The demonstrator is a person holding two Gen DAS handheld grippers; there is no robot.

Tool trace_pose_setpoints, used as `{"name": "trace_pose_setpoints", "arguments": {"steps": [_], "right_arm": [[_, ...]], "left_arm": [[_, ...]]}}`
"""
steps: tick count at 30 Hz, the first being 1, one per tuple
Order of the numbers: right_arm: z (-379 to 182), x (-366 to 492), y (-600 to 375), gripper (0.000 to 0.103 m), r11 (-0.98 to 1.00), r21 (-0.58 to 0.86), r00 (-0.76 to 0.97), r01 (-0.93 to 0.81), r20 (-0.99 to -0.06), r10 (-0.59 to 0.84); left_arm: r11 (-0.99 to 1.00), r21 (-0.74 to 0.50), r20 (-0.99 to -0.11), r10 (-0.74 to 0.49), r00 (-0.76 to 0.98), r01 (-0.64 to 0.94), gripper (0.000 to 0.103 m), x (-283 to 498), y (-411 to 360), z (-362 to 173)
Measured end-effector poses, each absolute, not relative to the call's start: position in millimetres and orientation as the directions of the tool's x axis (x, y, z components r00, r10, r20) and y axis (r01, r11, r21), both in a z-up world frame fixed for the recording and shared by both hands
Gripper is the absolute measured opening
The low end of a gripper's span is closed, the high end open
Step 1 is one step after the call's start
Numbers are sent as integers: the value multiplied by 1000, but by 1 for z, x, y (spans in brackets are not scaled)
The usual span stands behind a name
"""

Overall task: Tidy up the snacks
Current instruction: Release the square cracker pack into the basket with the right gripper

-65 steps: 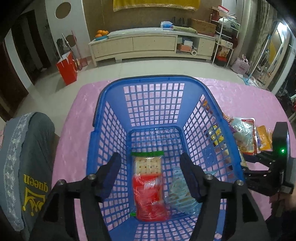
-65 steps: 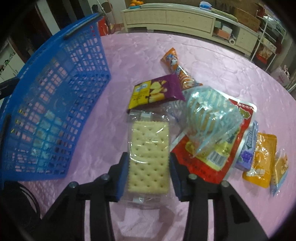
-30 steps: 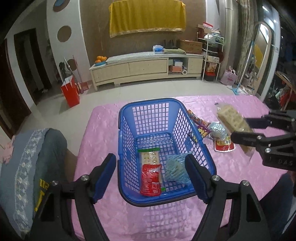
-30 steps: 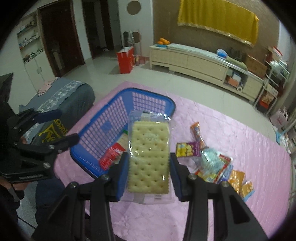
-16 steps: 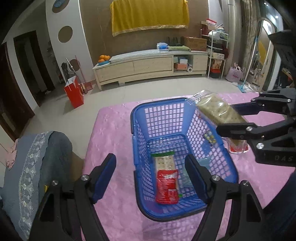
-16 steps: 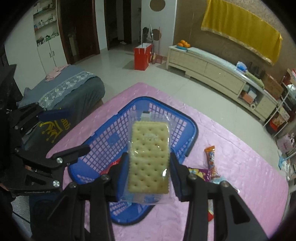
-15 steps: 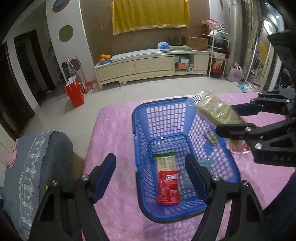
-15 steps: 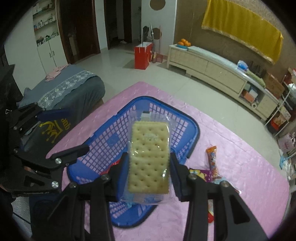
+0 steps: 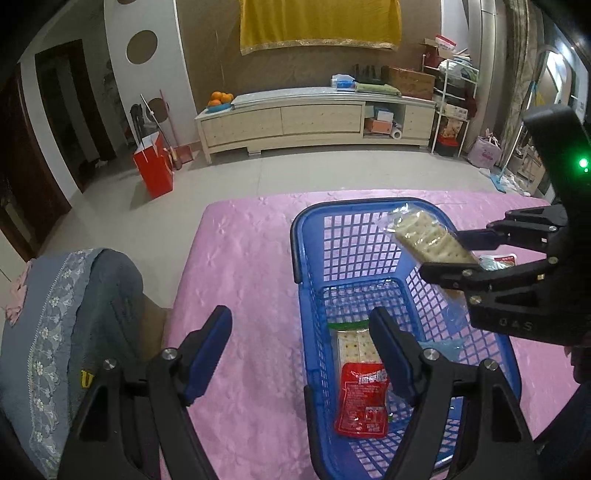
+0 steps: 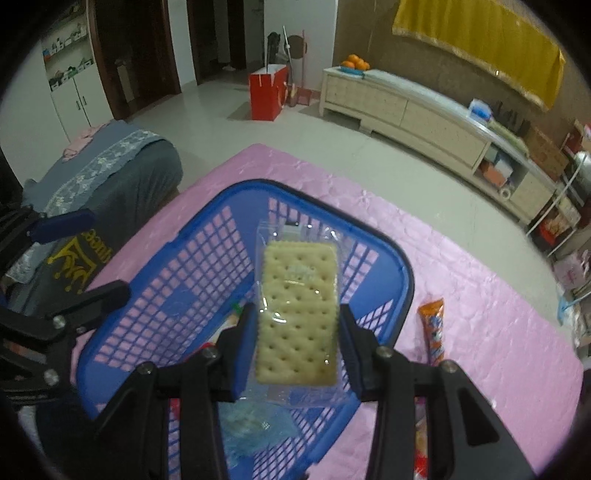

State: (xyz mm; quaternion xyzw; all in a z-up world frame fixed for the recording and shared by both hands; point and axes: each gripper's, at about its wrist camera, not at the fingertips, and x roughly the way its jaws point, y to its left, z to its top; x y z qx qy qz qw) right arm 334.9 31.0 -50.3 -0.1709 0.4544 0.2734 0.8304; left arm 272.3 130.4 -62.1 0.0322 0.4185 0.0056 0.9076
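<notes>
- I'm over a table under a pink quilted cloth (image 9: pixel 251 266); beyond it pale floor tiles, a long cream sideboard (image 9: pixel 314 122) along the back wall, a yellow drape (image 9: pixel 319 22) above.
- Blue plastic lattice basket (image 9: pixel 306 314) sits on the cloth, lower centre-right in my left view.
- My right gripper (image 10: pixel 298 334) has both pads pressed on a clear-wrapped pack of pale square crackers (image 10: pixel 298 314), held in the air above the basket.
- My left gripper (image 9: pixel 301 347) stands wide with nothing between its fingers, straddling the basket's left wall.
- Only the left view looks into the basket: a red-and-clear cracker packet (image 9: pixel 360 384) lies on the bottom.
- Only the right view catches an orange snack tube (image 10: pixel 432 328) on the cloth to the basket's right.
- Grey-blue lace-trimmed cushion (image 9: pixel 55 332), lower left.
</notes>
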Motion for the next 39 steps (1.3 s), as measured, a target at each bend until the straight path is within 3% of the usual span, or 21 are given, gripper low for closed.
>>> {"name": "trace_pose_setpoints", "arguments": {"steps": [2,3,4,5,6,26,39], "right_arm": [[-55,336,33,49,797,-72,457,-600,-849,267],[-56,337,34,56,801,-83,465,-594,-847,257],[-58,338,34,64,807,-98,477,-582,-845,242],[-59,337,32,82,813,-107,489,-572,-841,234],[-57,335,30,92,818,-107,501,-565,-832,237],[38,260,-57,94,867,-53,579,-496,-764,284],[57,226,-134,94,909,-27,621,-415,-739,261]], "left_arm": [[998,60,-760,39,649,11,75,273,131,-64],[998,56,-760,35,649,12,75,273,132,-65],[999,52,-760,31,649,13,75,273,132,-65],[999,49,-761,30,648,12,75,271,132,-66],[999,49,-761,31,648,11,75,270,132,-66],[997,50,-705,-5,710,57,78,211,86,-9],[988,67,-669,-60,741,140,84,186,25,17]]}}
